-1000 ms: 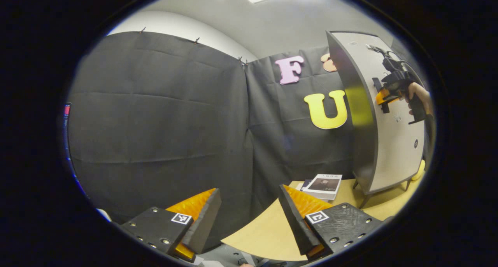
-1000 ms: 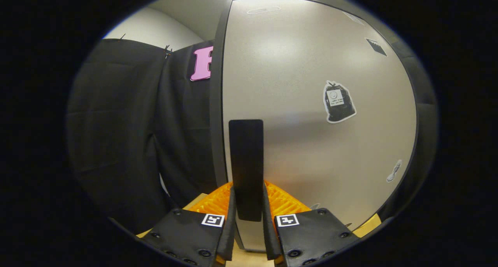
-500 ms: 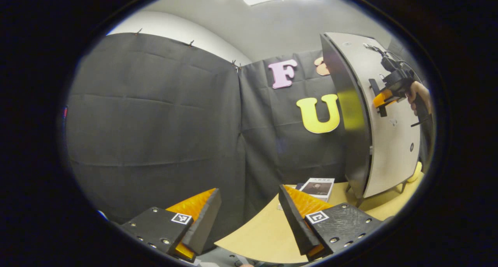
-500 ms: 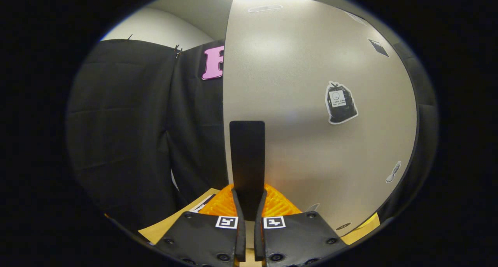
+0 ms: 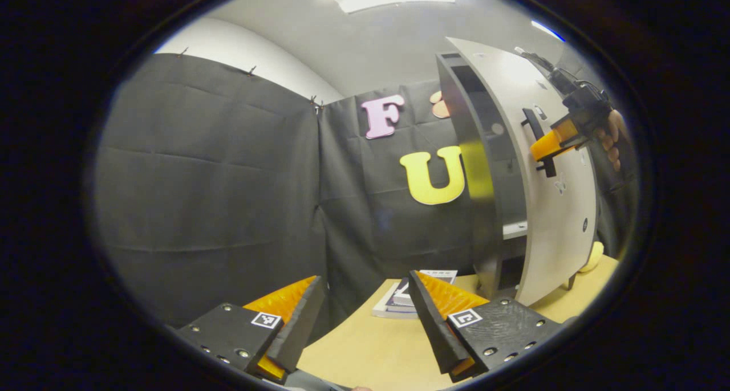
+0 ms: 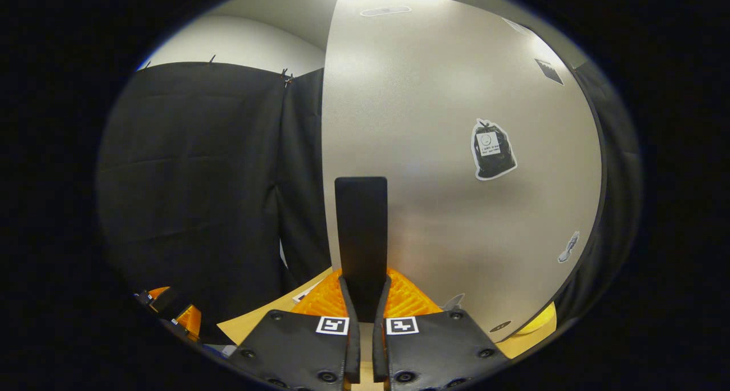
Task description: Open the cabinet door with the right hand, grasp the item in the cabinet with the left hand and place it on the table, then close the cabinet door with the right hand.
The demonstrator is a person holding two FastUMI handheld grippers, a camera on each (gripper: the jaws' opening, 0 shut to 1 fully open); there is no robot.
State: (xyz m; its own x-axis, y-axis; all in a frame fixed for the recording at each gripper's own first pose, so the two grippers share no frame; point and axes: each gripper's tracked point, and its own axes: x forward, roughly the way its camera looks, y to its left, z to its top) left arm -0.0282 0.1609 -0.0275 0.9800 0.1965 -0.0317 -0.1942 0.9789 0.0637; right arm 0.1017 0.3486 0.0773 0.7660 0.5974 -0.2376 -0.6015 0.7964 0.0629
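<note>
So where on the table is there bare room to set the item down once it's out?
The table is bare in front of the left gripper, short of the books. It is crowded farther back, where the books lie beside the cabinet and its open door.

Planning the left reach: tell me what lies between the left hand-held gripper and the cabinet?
In the left gripper view, bare table and books lie between the left hand-held gripper and the cabinet.
</note>
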